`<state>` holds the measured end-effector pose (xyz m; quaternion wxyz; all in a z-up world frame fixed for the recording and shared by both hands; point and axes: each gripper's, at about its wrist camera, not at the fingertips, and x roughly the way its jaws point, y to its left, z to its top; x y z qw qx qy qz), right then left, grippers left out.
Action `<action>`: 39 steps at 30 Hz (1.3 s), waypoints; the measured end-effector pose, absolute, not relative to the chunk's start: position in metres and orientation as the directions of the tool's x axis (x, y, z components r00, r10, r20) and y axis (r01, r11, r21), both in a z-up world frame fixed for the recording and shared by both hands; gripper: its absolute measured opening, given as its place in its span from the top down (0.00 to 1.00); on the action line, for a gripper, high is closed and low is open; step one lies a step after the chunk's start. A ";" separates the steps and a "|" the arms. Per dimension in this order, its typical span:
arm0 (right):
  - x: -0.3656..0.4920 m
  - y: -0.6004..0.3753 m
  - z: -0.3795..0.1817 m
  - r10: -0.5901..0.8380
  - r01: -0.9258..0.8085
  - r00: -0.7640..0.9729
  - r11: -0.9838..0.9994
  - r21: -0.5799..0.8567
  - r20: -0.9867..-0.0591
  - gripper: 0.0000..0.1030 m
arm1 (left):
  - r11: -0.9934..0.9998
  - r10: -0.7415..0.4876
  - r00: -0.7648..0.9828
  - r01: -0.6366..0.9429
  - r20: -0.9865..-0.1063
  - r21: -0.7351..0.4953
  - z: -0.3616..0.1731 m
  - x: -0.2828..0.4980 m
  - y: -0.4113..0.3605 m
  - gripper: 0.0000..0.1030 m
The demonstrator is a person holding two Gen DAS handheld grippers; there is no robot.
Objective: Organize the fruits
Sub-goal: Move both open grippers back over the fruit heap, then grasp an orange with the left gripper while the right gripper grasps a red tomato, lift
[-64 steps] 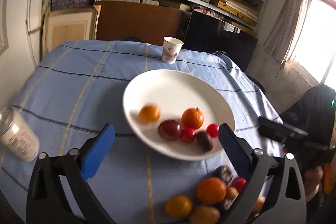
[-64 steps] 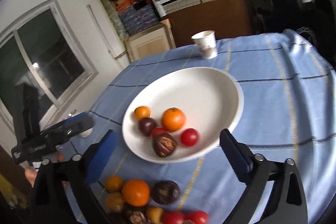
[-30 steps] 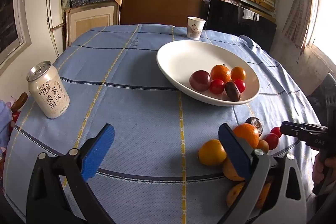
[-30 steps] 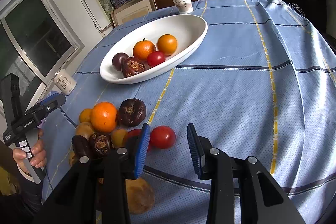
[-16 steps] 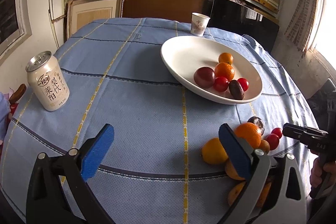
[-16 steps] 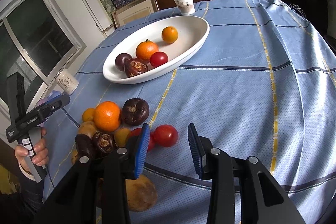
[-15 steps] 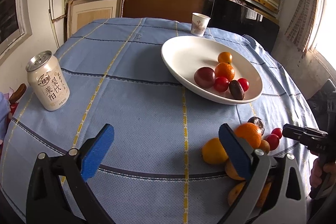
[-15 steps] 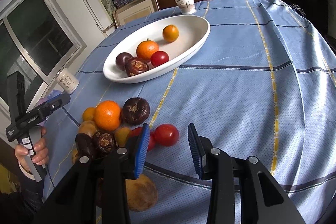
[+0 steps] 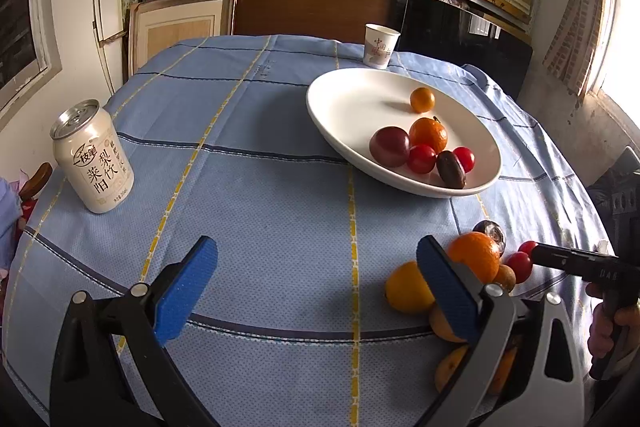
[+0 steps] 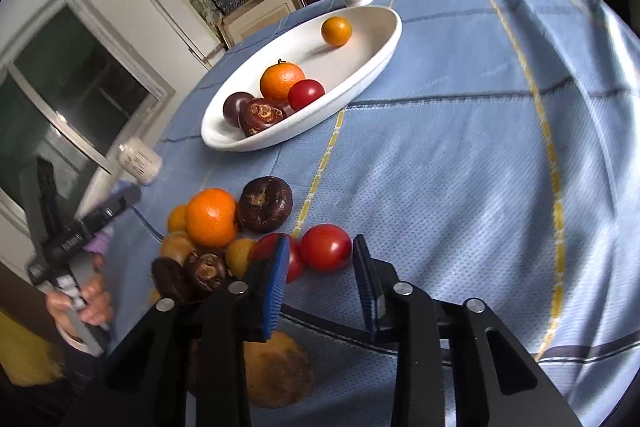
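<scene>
- Right hand-held gripper [image 10: 320,283]: its jaws have just been closing and now stand narrow, with a gap between them. A red tomato [image 10: 326,247] sits just ahead of the tips; the pads do not press on it, so nothing is grasped.
- Left hand-held gripper [image 9: 316,279]: released, jaws spread wide over bare blue cloth of the surface [image 9: 260,211], holding nothing.
- Only the right wrist view shows the whole loose pile left of the tomato: a large orange [image 10: 211,217], a dark round fruit [image 10: 265,203] and small brown ones beside them.
- Only the left wrist view shows the drink can [image 9: 94,163] upright, well apart from the pile.
- Beyond the pile, the white plate [image 10: 376,67] holds oranges, red tomatoes and dark fruits.
- Farthest, a paper cup [image 9: 381,45] stands just behind the plate.
</scene>
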<state>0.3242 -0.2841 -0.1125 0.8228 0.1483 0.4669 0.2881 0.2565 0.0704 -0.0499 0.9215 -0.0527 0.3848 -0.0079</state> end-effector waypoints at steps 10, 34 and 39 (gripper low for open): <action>0.323 -0.293 -0.103 0.640 -0.325 0.439 0.767 0.553 -0.630 0.77 | 0.989 -0.129 0.677 0.029 -0.724 -0.148 -0.057 0.260 0.069 0.05; 0.321 -0.291 -0.099 0.632 -0.332 0.443 0.774 0.539 -0.636 0.77 | 0.865 -0.492 0.467 0.166 -0.734 -0.474 -0.096 0.285 0.051 0.60; 0.320 -0.292 -0.099 0.631 -0.331 0.446 0.775 0.539 -0.634 0.77 | 0.857 -0.501 0.468 0.152 -0.728 -0.492 -0.097 0.285 0.054 0.63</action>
